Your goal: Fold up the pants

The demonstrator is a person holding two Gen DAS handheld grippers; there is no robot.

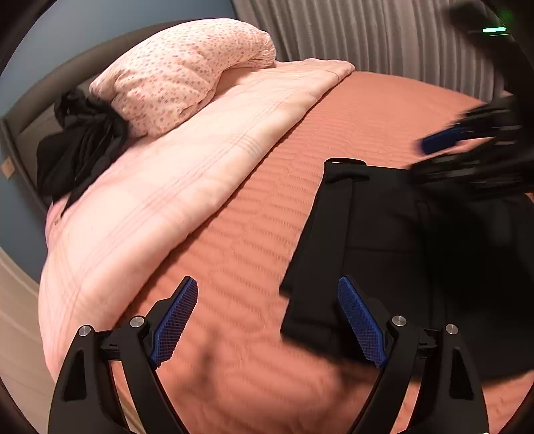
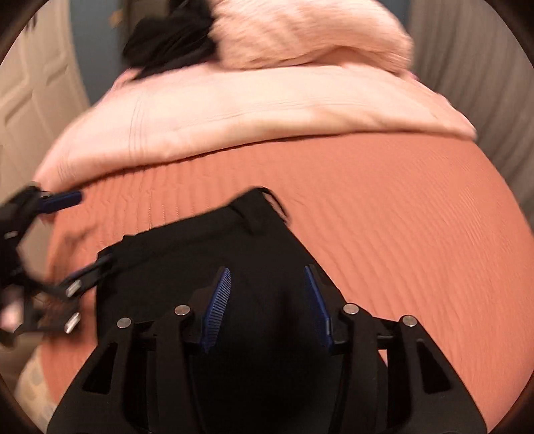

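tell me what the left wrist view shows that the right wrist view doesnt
Only the left wrist view shows the floral print on the pillow and a green light on the right gripper's body.

Only the right wrist view shows a panelled door and the right gripper open above the black pants.

Both share the pants, the orange bedspread, the pink blanket, the dark clothing heap, the curtain and the open left gripper.

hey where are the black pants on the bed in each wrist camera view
Left wrist view: black pants lie lower right, on the orange bedspread.
Right wrist view: black pants lie centre-bottom, under the right gripper.
Shared landmark: the pink folded duvet beyond them.
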